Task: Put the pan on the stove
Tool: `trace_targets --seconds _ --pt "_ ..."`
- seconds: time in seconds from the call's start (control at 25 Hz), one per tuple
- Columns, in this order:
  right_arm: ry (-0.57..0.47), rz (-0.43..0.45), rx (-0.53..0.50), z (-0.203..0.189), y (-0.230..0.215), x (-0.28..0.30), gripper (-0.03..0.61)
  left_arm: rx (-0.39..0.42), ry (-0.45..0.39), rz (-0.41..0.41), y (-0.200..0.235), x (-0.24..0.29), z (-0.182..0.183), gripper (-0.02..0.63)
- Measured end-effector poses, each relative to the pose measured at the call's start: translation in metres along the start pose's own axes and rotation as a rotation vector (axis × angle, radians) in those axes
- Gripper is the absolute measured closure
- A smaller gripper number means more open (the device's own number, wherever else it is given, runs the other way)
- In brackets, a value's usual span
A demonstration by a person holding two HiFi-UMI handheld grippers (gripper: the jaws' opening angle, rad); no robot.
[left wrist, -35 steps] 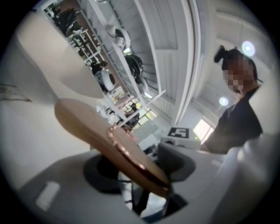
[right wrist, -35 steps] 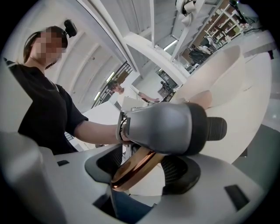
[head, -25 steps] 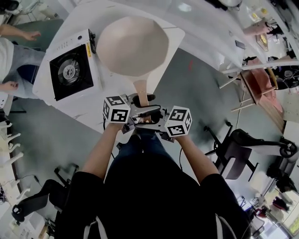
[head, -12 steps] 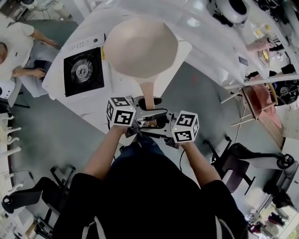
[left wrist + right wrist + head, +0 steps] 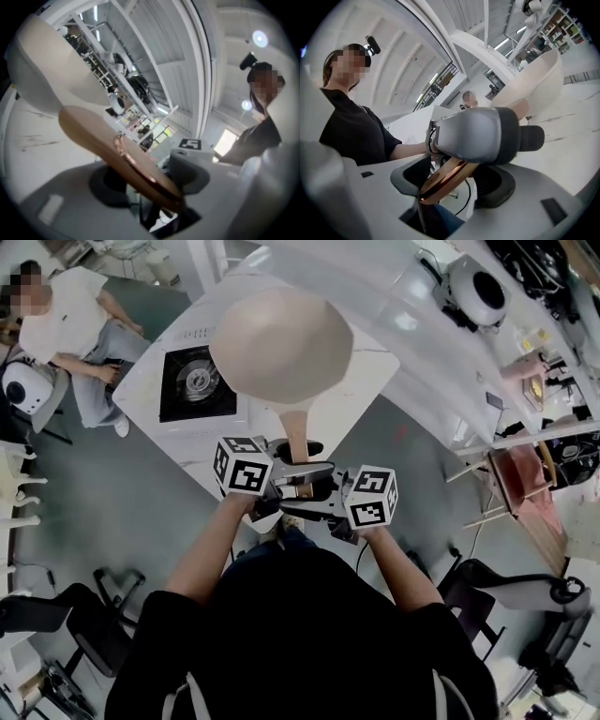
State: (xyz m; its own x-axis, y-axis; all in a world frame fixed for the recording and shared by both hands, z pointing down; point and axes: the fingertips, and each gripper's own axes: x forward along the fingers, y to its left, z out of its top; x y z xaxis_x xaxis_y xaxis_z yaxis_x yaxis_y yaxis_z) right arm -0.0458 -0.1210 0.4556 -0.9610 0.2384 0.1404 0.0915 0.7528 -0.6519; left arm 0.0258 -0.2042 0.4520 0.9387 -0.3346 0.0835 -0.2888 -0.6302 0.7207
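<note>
Pan has come nearer the stove than before.

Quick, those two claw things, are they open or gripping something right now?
Left gripper: closed on the pan handle.
Right gripper: closed on the same pan handle, near its end.

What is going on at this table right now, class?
A person holds the pan by its handle with both tools: the left gripper and the right gripper are each clamped on it. The pan's bowl is over the white table, just right of the stove, not yet on the burner.
</note>
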Motion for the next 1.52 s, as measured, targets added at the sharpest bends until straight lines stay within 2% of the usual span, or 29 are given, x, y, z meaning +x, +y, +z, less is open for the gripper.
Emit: trace_targets --seconds 0.48,0.96,1.24,1.52 --pt "0.067 0.116 -0.032 0.010 0.033 0.048 0.333 0.000 -0.089 0.105 -0.012 -0.062 0.010 0.359" --pt "0.155 0.225 -0.037 0.010 0.045 0.103 0.331 -0.029 -0.185 0.209 -0.001 -0.128 0.011 0.357" --pt "0.198 0.242 -0.016 0.011 0.036 0.120 0.331 -0.064 -0.231 0.223 0.015 -0.146 0.014 0.357" --pt "0.222 0.238 0.014 0.012 0.021 0.122 0.330 -0.098 -0.241 0.217 0.031 -0.144 0.015 0.356"
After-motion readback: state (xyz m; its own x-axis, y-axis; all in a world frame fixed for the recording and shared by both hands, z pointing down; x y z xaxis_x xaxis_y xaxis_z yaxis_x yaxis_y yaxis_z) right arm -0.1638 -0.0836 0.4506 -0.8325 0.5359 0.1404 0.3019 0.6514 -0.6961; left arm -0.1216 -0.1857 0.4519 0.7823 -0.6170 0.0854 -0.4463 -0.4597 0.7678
